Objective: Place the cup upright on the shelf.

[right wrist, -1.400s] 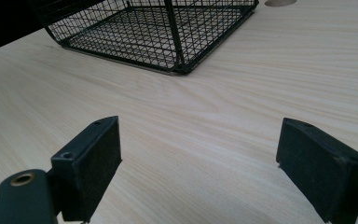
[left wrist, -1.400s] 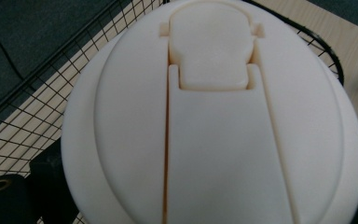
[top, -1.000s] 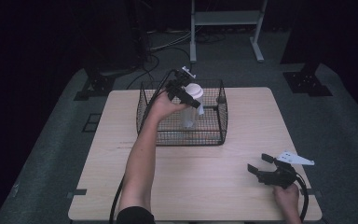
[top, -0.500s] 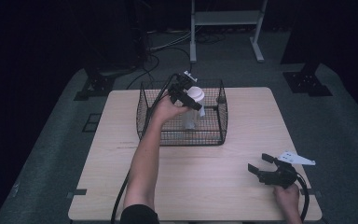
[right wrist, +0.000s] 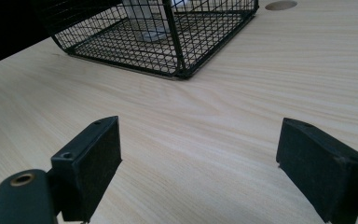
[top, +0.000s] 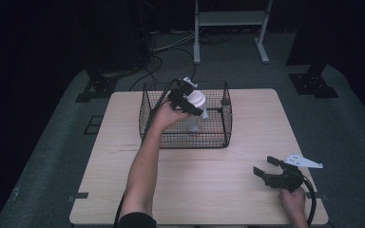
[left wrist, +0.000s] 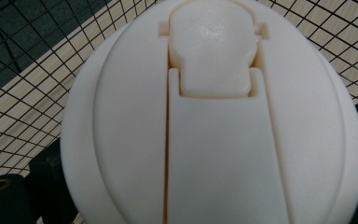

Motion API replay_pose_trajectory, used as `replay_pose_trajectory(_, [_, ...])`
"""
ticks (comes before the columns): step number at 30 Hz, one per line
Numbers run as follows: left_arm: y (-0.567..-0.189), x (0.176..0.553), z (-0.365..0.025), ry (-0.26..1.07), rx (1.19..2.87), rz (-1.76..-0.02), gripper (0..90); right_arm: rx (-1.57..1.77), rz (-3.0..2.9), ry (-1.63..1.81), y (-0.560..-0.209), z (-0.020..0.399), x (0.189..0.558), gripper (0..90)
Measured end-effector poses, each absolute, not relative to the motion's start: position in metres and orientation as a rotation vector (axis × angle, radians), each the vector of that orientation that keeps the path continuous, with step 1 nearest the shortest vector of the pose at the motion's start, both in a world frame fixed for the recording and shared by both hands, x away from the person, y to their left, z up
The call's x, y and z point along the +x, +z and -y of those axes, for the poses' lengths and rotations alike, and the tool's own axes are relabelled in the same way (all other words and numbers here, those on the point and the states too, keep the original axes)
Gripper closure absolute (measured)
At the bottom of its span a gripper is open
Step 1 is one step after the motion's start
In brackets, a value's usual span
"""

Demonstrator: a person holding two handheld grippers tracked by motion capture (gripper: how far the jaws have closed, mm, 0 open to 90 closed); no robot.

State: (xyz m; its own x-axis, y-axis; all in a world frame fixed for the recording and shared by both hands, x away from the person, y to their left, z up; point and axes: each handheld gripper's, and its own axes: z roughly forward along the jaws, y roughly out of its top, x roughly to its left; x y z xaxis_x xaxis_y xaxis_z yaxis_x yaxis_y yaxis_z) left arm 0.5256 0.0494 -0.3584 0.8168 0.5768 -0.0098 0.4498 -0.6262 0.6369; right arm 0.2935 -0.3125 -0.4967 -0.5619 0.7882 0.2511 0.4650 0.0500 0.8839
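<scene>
Bottle (top: 195, 111) stood upright inside the wire basket (top: 228, 114), white flip-top lid (left wrist: 214, 121) uppermost, long axis vertical, base near or on the basket floor (contact not clear). Left tool (top: 186, 99) sat at the lid from the left side, jaws closed around the lid rim as far as the high view showed; in the left gripper view the lid lay directly ahead and very close, mesh behind it on all sides. Judged: any lift or release turned on the vertical, since the basket walls rose round the bottle and the way out was straight up. Left hand (top: 167, 115) was by far the nearer one.

Worktop (top: 209, 180) was pale wood, bare to the near side of the basket. Right tool (top: 272, 176) rested at the near right corner, well apart from the basket, jaws spread wide and holding nothing; the basket lay far and left of it.

Room: dark floor, a stand's legs (top: 230, 33) beyond the far edge.
</scene>
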Motion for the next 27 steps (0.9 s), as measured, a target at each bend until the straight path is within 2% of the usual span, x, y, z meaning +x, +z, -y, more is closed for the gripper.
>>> replay_pose_trajectory(15, [-0.359,0.522,-0.045,0.278,2.352,-0.725,5.0,1.263,-2.044,1.499,-0.497,0.311,0.293,12.9])
replay_pose_trajectory(27, [-0.350,0.520,-0.055,0.268,2.297,-0.727,1.1,1.262,-2.044,1.496,-0.497,0.310,0.293,12.9])
